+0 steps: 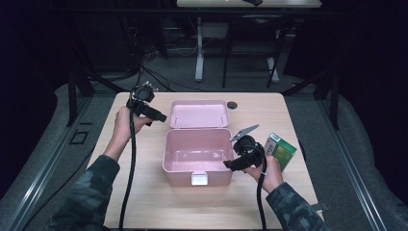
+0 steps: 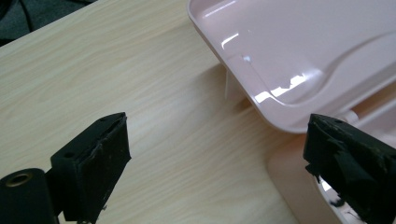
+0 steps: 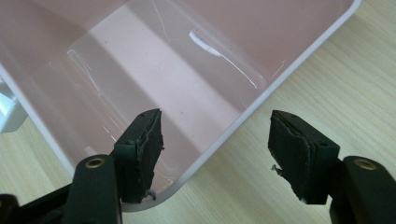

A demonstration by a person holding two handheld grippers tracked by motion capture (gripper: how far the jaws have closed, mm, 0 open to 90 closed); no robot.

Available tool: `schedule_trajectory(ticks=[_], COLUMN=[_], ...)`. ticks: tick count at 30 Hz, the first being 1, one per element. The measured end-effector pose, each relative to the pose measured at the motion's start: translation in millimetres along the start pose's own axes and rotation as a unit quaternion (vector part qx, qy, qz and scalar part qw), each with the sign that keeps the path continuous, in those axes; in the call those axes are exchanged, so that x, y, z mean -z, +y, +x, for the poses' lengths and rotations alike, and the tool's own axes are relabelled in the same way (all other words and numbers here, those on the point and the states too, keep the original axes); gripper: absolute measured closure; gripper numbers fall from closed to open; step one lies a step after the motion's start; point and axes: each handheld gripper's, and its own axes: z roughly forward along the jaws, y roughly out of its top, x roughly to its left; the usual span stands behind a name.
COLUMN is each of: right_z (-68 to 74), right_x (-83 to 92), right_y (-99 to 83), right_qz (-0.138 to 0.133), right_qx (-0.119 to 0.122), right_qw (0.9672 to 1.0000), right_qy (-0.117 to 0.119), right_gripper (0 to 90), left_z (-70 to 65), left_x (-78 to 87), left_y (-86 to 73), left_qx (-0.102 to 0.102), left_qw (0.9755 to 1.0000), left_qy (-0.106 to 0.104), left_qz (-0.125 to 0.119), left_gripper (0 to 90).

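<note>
jaws of the left gripper (image 2: 215,158) stand wide apart with nothing between them; bare bench top (image 2: 116,70) lies in the gap. this gripper is held above the bench near its far left corner, just left of the raised lid (image 1: 199,113) of the pink box (image 1: 197,156). in the left gripper view the lid rim hangs over the bench just ahead of the right-hand jaw, and a corner of the box body sits beneath that jaw; no pad touches either part.

jaws of the right gripper (image 3: 217,156) are also apart. they straddle the right wall of the box: one pad is inside the cavity, the other outside above the bench, with the white rim running between them. neither pad presses on the wall. in the high view this gripper (image 1: 235,163) is at the box's right side, near its front right corner.

box position: middle of the bench, lid swung open toward the far edge, white latch (image 1: 199,179) facing the near edge, interior holding nothing.

a green carton (image 1: 280,150) stands just right of the right hand, near the right edge. a small dark round object (image 1: 233,104) lies beside the lid's far right corner.
</note>
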Motion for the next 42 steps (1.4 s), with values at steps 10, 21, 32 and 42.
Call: schedule_trajectory(ticks=[10,21,32,42], right_z=[0.0,1.1,-5.1,-23.4], right_x=[5.3,18.3,54.3,88.0], right_y=[0.0,1.6,2.1,1.5], right_qz=[0.000,-0.003,-0.015,0.004], right_qx=[0.003,0.014,0.035,0.041], right_qw=[1.0000,0.9999,0.9992,0.9983], right_qy=[-0.001,-0.001,-0.014,-0.042], right_gripper=[30.7,21.3,14.6,13.9], left_z=[-11.9,-15.5,-20.2,-16.7], left_x=[9.4,16.3,15.1,12.0], left_y=[-32.2,-62.2,-89.9,-105.5], left_qx=[-0.012,-0.008,-0.004,0.002], left_qw=[0.9999,1.0000,1.0000,0.9999], left_qy=[-0.003,-0.001,0.003,0.009], left_qz=[-0.005,-0.005,-0.003,0.007], left_gripper=[5.0,2.1,0.3,0.3])
